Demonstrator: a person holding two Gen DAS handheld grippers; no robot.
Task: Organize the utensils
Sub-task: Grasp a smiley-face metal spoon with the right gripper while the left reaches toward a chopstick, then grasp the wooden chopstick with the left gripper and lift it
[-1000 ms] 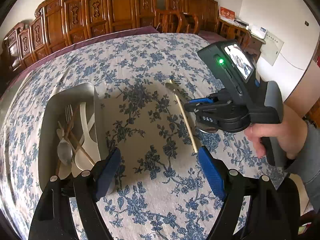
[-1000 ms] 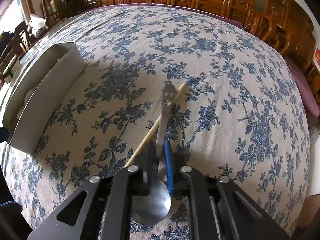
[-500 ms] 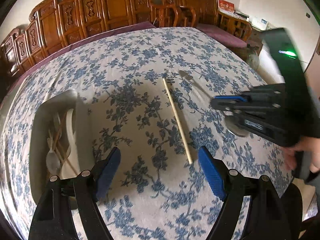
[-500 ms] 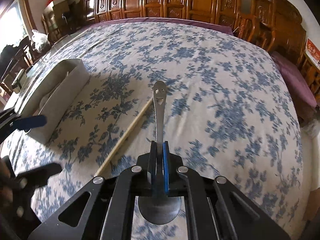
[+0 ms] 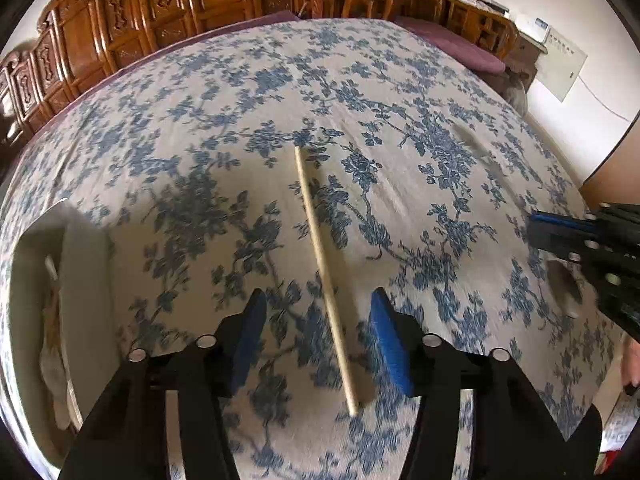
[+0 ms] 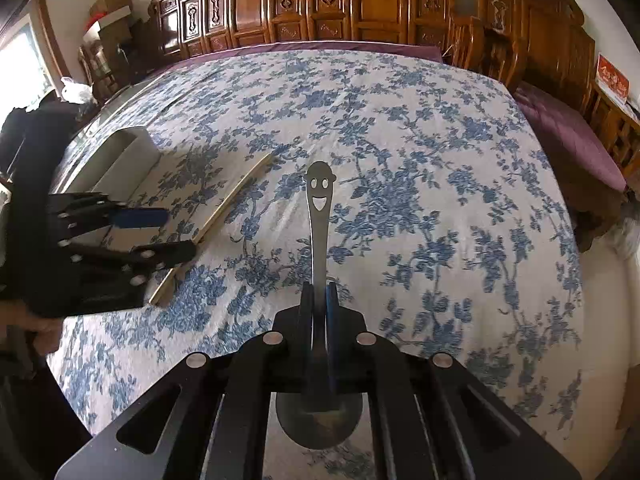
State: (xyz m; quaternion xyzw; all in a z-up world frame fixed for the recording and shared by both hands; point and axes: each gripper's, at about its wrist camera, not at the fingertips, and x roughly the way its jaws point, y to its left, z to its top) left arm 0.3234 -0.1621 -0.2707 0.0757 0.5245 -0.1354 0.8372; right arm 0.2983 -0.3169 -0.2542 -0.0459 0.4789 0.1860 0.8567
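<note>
Straddling the chopstick point(image 5: 322, 276), the left gripper point(image 5: 318, 336) points down at the flowered surface point(image 5: 420, 92) with one blue finger on either side of the stick's near part. Its fingers point(image 5: 387, 334) are closing but not yet touching the wood. The stick's long axis runs away from the fingers, slightly slanted, so they close across it. The left hand is clearly the nearer one to it.

Off to the right, the right gripper point(image 6: 319, 300) is clenched on the neck of a metal spoon point(image 6: 318, 216), handle pointing forward, bowl tucked beneath the fingers, lifted off the cloth.

Count: one chopstick loose on the surface, one spoon held, one white box point(image 5: 86, 276) at the left edge with utensils inside, too blurred to count.
</note>
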